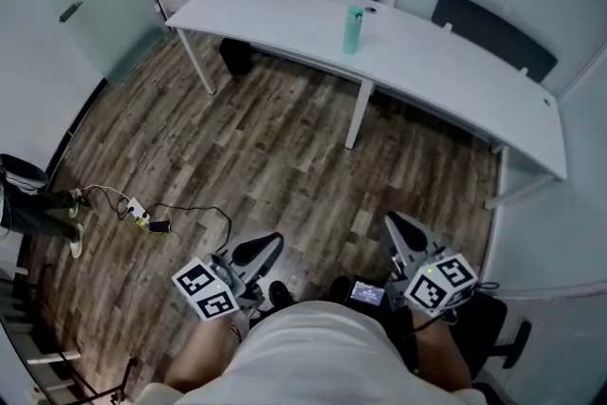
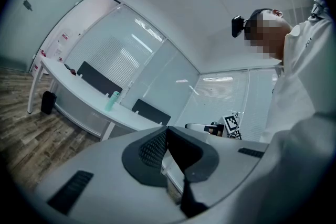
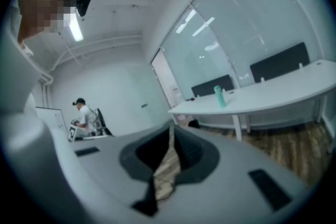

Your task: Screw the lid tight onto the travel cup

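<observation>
step in hand: approach. you stand on the wooden floor [image 1: 285, 147], well apart from the table [image 1: 455, 62]; no contact with the cup has been made, so judge the screwing as not yet begun.
travel cup: the teal travel cup [image 1: 353, 29] stands upright on the white table, near its far edge, with nothing crowding it. both gripper views show it small and distant.
lid: a cap-like top shows on the cup, but at this range you cannot tell whether it is seated or threaded. a small dark object [image 1: 370, 9] lies just beside the cup; it is too small to identify.
left gripper: the left gripper [image 1: 270, 244] is held level near your body, jaws clenched together on nothing.
right gripper: the right gripper [image 1: 396, 228] points slightly downward near your body, jaws likewise closed and empty.
next move: walk to the table edge, then part both sets of jaws. one gripper must clamp the cup body to stop it rotating; the other must take the lid around its rim.
caution: the cup is tall and narrow, so it may tip if you nudge it before the body is clamped.
</observation>
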`<state>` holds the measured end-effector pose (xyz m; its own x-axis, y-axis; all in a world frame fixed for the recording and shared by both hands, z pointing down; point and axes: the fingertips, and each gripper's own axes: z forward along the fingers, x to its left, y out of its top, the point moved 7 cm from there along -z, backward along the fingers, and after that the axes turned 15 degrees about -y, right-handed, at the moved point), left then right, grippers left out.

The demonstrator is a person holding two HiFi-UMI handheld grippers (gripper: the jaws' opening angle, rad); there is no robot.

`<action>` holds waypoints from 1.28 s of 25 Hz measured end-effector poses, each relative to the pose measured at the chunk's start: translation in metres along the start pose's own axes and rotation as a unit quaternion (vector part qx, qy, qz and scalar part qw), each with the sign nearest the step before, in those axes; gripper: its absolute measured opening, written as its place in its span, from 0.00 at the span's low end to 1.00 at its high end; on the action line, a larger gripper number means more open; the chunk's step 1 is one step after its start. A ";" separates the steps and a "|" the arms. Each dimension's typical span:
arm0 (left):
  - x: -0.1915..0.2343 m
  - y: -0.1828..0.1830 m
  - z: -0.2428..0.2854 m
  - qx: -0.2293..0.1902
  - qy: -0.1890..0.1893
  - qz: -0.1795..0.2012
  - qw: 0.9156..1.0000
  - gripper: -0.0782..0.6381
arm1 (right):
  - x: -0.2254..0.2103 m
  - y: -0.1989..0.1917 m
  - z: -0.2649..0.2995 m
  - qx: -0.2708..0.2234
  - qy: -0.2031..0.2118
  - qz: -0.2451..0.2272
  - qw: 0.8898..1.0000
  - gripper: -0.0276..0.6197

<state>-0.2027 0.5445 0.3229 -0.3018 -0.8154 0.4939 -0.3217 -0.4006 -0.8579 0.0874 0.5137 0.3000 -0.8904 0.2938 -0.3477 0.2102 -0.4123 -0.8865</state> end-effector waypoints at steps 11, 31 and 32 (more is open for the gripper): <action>-0.005 -0.012 0.011 0.004 0.005 -0.009 1.000 0.14 | -0.016 -0.009 -0.004 0.010 -0.004 0.007 1.000 0.19; -0.022 -0.045 0.093 0.011 0.017 -0.015 1.000 0.18 | -0.105 -0.001 -0.028 0.023 -0.007 0.028 0.999 0.19; -0.023 -0.046 0.097 0.011 0.018 -0.014 1.000 0.18 | -0.109 0.000 -0.028 0.024 -0.005 0.028 0.999 0.19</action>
<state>-0.0937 0.5410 0.3370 -0.3255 -0.7881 0.5224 -0.3113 -0.4324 -0.8463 0.1957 0.5057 0.3296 -0.8817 0.2607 -0.3932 0.2408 -0.4682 -0.8502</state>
